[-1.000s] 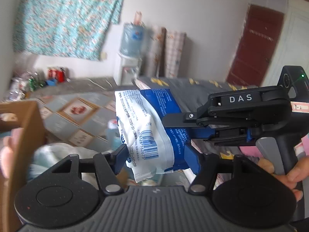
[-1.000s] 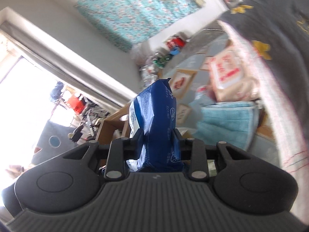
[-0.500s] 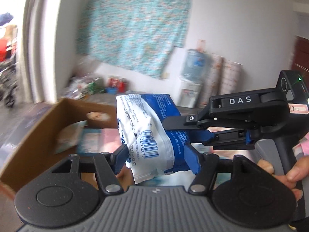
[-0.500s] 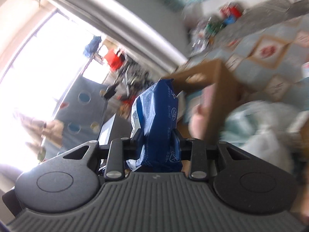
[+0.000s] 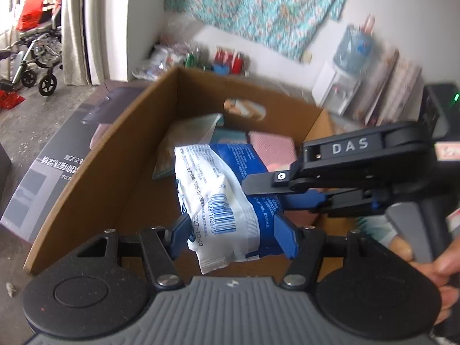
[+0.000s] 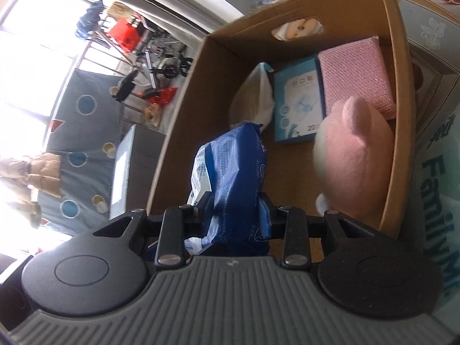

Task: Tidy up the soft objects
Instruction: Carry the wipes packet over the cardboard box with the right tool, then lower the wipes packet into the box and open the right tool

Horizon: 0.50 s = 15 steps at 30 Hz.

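Closest in both wrist views, a crinkly blue and white plastic pack with a printed barcode (image 5: 227, 201) is pinched from two sides. The left tool (image 5: 230, 230) closes its blue-padded fingers (image 5: 284, 238) on the pack's lower end. The right tool (image 6: 234, 210) grips the same pack (image 6: 233, 178) narrowly across its folded edge; in the left view its black body, marked DAS (image 5: 359, 166), reaches in from the right, with the person's hand (image 5: 431, 264) on its handle.

The pack hangs above the open brown cardboard box (image 5: 95, 166). Inside the box (image 6: 184, 115) sit a rounded pink plush toy (image 6: 356, 155) against the near right wall, a light blue printed flat packet (image 6: 299, 103), a pink textured rectangular pad (image 6: 356, 72) beside it, and a clear crumpled plastic bag (image 6: 253, 100).

Beyond the box, a dark grey printed carton (image 5: 57, 166) lies on the floor. Farther off, a white wall carries a hanging turquoise floral cloth (image 5: 258, 8), with a white water dispenser with a blue bottle (image 5: 345, 72) below it. At far left a wheelchair (image 5: 37, 57) stands near a bright doorway with a pale curtain.
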Available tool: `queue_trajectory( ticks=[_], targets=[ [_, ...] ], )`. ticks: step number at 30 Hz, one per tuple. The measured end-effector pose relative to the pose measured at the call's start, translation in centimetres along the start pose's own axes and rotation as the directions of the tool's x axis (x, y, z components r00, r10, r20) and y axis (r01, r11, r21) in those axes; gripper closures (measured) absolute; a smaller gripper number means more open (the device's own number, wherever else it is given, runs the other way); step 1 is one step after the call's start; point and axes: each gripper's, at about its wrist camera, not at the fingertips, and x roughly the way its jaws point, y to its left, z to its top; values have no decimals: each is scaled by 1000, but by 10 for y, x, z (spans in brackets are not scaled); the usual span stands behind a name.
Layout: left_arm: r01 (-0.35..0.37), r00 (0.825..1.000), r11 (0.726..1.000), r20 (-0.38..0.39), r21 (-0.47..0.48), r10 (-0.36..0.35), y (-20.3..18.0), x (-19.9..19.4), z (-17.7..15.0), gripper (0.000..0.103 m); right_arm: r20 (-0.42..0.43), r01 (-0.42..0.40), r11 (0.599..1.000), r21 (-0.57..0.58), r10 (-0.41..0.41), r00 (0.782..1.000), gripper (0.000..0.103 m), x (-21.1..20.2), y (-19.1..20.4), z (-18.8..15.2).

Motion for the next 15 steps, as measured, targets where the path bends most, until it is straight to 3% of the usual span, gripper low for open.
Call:
queue_trajectory(
  ticks=[4, 8, 10, 15],
  targets=[
    [-46, 995, 998, -91, 42, 50, 5, 29, -3, 43, 26, 5, 999, -44, -4, 1000, 66, -7, -6, 7],
    [-43, 987, 999, -156, 33, 48, 15, 46, -4, 40, 72, -16, 996, -91, 22, 997, 62, -34, -7, 9],
    [-46, 979, 999, -200, 21, 49, 16, 54, -1, 33, 91, -41, 994, -103, 50, 995, 62, -51, -10, 7],
    [-68, 952, 995, -293, 66, 85, 9, 75, 5, 30, 139, -101, 986, -132, 119, 983, 62, -85, -17, -5]
  ],
)
